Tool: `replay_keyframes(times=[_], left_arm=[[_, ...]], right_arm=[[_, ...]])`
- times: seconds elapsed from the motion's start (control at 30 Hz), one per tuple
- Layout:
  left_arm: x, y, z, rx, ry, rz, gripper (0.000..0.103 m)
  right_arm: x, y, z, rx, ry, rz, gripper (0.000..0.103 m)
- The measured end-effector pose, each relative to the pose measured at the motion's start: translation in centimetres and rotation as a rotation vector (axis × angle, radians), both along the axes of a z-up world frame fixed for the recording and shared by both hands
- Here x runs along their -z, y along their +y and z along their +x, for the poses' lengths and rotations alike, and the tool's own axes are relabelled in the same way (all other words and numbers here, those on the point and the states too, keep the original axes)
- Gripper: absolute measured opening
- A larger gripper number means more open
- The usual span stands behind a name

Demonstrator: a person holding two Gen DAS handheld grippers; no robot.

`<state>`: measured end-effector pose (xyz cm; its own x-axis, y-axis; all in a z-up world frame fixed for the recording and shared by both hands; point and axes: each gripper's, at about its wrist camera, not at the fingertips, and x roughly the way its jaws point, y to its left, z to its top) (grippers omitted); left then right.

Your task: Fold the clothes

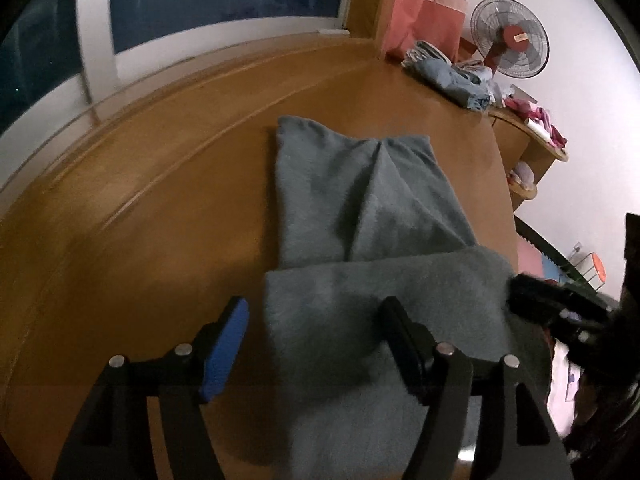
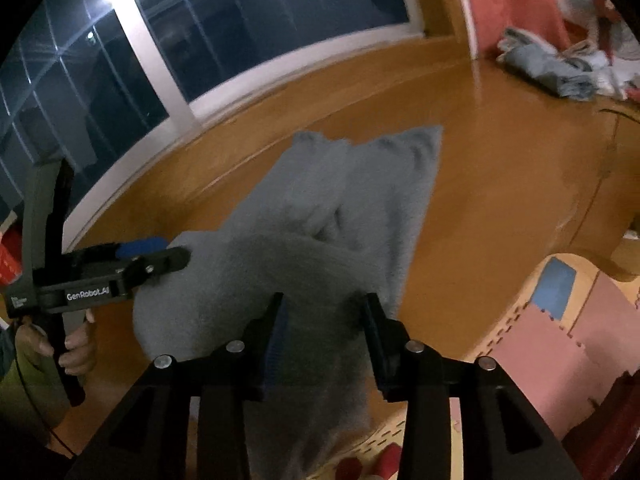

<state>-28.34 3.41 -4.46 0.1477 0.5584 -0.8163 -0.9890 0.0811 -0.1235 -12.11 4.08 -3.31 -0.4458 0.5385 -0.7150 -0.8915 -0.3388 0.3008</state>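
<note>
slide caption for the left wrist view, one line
Left hand-held gripper open over the folded near end of grey-blue trousers on a wooden table.

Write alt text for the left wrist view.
A grey-blue garment lies partly folded on a wooden table, its near end between the open left gripper fingers. The right gripper enters from the right; a fan stands behind.

Background clutter, far right corner of tabletop

Standing fan [image 1: 510, 38] behind the tabletop's [image 1: 168, 184] far right corner, pink floral curtain [image 1: 424, 4] just left of it. Dark window [image 2: 100, 64] runs along the far edge. Corner shelf [image 1: 536, 148] off the right edge holds pink items. Foam floor mat [image 2: 560, 320], pink and blue tiles, below the near right edge.
</note>
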Motion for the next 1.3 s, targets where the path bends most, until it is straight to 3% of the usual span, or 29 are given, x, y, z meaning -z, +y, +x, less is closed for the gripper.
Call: replay_keyframes(times=[0.2,0.27,0.43,1.03,1.17,1.3], left_arm=[[-1.3,-4.9,-1.7,0.016,0.061,0.011,0.069],[-0.9,-6.7,-2.2,0.042,0.072,0.009,0.074],[1.3,-9.2,-2.9,0.076,0.087,-0.048,0.075],[3.2,-7.7,-1.6,0.216,0.088,-0.024,0.075],[3.5,-7.2,-1.6,0.215,0.065,-0.035,0.076],[3.2,-8.1,-1.4,0.203,0.099,-0.023,0.076]], right_arm=[[-1.2,-4.2,2.0,-0.028,-0.013,0.028,0.051],[-0.7,-6.0,2.0,-0.071,-0.039,0.021,0.051],[1.8,-7.9,-0.1,-0.144,-0.117,-0.02,0.051],[4.3,-7.7,-2.9,-0.086,-0.2,0.014,0.051],[4.9,-7.6,-3.8,-0.077,-0.251,0.057,0.052],[4.9,-8.0,-4.1,-0.073,-0.271,0.075,0.052]])
